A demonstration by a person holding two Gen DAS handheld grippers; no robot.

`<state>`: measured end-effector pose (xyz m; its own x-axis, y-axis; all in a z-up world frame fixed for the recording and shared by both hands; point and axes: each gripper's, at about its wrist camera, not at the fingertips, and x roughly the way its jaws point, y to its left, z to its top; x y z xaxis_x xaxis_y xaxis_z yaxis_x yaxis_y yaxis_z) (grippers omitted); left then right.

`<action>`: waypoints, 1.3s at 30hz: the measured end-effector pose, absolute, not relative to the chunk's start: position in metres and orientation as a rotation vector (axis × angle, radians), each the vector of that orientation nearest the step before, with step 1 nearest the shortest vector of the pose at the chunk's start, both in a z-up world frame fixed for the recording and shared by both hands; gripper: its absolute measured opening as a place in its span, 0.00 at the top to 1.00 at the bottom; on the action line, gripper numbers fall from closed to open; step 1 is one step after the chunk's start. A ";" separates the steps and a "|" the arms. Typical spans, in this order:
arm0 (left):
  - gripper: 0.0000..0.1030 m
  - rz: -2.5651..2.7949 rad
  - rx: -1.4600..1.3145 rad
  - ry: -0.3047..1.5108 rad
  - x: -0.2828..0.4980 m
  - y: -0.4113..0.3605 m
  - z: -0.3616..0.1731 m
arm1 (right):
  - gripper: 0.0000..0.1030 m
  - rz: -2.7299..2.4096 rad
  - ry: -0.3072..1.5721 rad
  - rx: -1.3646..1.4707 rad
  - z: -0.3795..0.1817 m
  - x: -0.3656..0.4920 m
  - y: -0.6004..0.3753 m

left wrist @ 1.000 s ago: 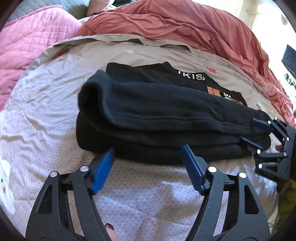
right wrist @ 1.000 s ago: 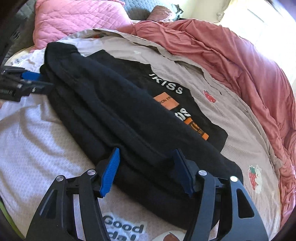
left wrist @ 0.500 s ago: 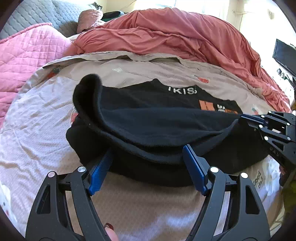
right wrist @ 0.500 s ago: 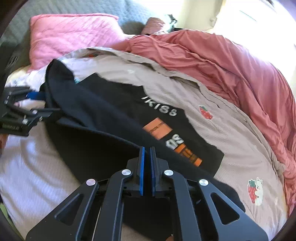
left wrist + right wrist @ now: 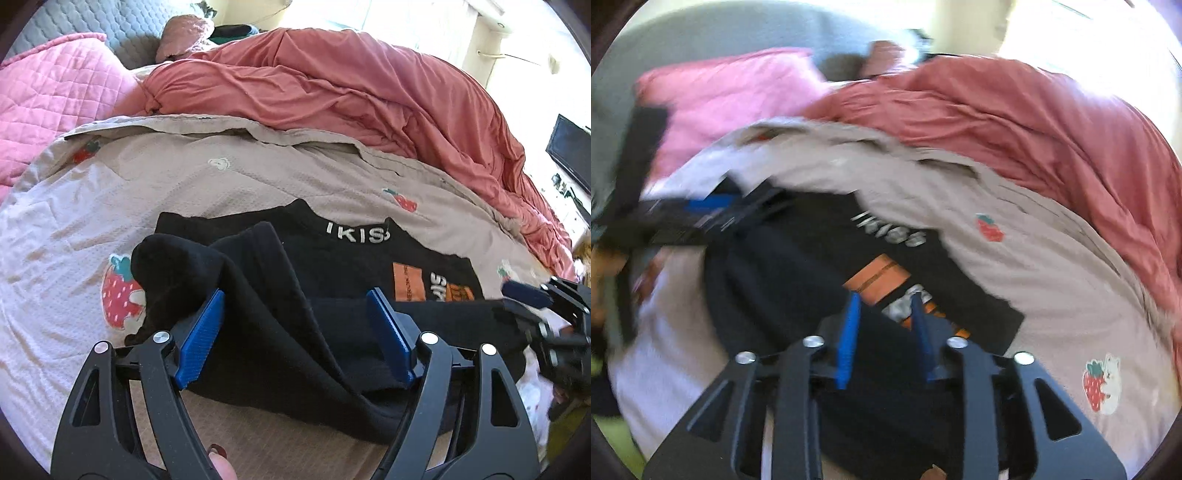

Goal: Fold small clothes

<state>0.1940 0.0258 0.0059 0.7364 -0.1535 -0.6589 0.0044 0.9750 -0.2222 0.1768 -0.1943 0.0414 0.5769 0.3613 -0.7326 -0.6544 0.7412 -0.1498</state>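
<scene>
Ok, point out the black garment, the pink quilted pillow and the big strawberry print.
black garment [image 5: 280,332], left wrist view, folded upper layer.
pink quilted pillow [image 5: 48,96], left wrist view, quilted face.
big strawberry print [image 5: 118,295], left wrist view, red berry.

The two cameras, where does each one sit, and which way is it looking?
Left wrist: sits on the left gripper, looking down along its wide-open blue jaws at the black garment on the bedspread; a fingertip shows below.
Right wrist: sits on the right gripper, blurred, looking across the same garment; its jaws, which have just been opening, stand apart.
Shared: the garment's white lettering, the red duvet, the pink pillow; each sees the other gripper.
</scene>
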 end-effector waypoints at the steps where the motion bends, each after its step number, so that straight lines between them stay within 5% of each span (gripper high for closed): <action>1: 0.32 -0.085 -0.197 0.741 0.189 0.026 0.006 | 0.60 0.633 0.749 -0.467 0.037 0.169 -0.192; 7: 0.31 -0.028 -0.201 0.720 0.164 0.042 0.019 | 0.36 0.613 0.762 -0.642 0.008 0.142 -0.177; 14: 0.30 0.085 -0.216 0.623 0.150 0.069 0.038 | 0.31 0.541 0.744 -0.758 -0.016 0.151 -0.154; 17: 0.29 0.094 -0.241 0.615 0.148 0.079 0.038 | 0.46 0.528 0.743 -0.717 -0.012 0.163 -0.153; 19: 0.29 0.101 -0.242 0.620 0.149 0.080 0.037 | 0.86 0.552 0.745 -0.659 -0.002 0.173 -0.152; 20: 0.29 0.099 -0.242 0.626 0.150 0.080 0.035 | 0.93 0.531 0.730 -0.657 0.003 0.178 -0.150; 29: 0.29 0.099 -0.212 0.667 0.159 0.077 0.021 | 0.93 0.406 0.711 -0.574 0.023 0.258 -0.143; 32: 0.29 0.108 -0.205 0.678 0.161 0.079 0.017 | 0.80 0.315 0.754 -0.532 0.013 0.292 -0.149; 34: 0.29 0.116 -0.205 0.682 0.164 0.084 0.015 | 0.53 0.251 0.786 -0.488 0.007 0.306 -0.159; 36: 0.29 0.125 -0.216 0.687 0.166 0.091 0.014 | 0.53 0.265 0.796 -0.404 0.009 0.305 -0.173; 39: 0.29 0.126 -0.254 0.691 0.170 0.104 0.013 | 0.39 0.267 0.767 -0.351 0.014 0.289 -0.191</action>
